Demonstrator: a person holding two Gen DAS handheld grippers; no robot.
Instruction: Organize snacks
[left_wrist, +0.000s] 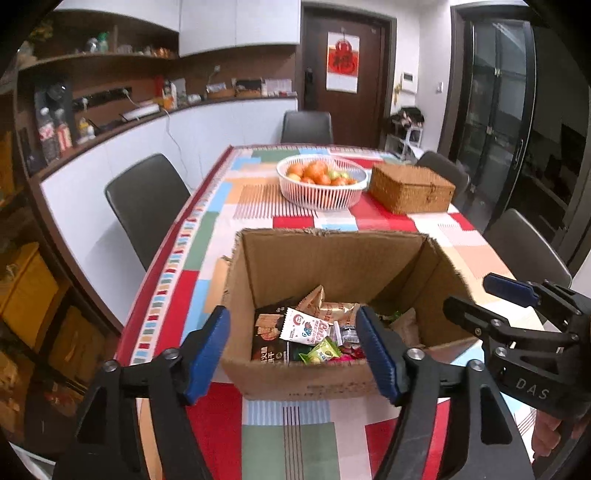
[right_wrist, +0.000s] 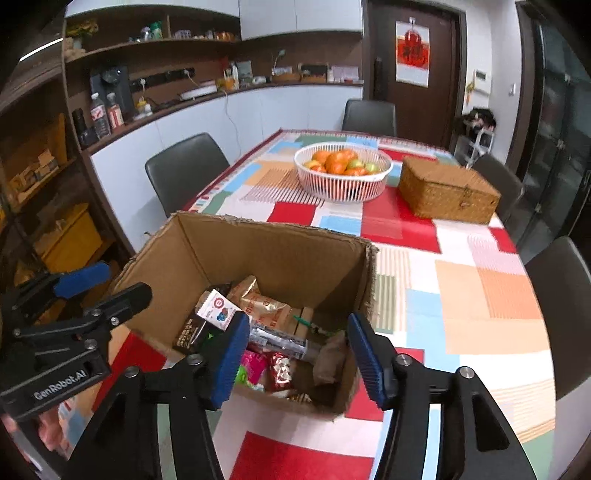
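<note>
An open cardboard box (left_wrist: 332, 258) stands on the table near its front edge, also in the right wrist view (right_wrist: 273, 251). Inside lie several snack packets: a white packet with red print (left_wrist: 304, 328), a dark packet (left_wrist: 269, 343), gold-brown packets (right_wrist: 258, 302) and small bright candies (left_wrist: 323, 352). My left gripper (left_wrist: 295, 350) is open and empty, hovering over the box's near wall. My right gripper (right_wrist: 295, 350) is open and empty over the box's near right part. Each gripper shows in the other's view, the right one (left_wrist: 476, 299) and the left one (right_wrist: 114, 284).
A white basket of oranges and green fruit (left_wrist: 321, 184) and a closed woven wicker box (left_wrist: 412, 188) stand further back on the patchwork tablecloth (left_wrist: 291, 435). Dark chairs (left_wrist: 147, 206) line both sides. A counter and shelves run along the left wall.
</note>
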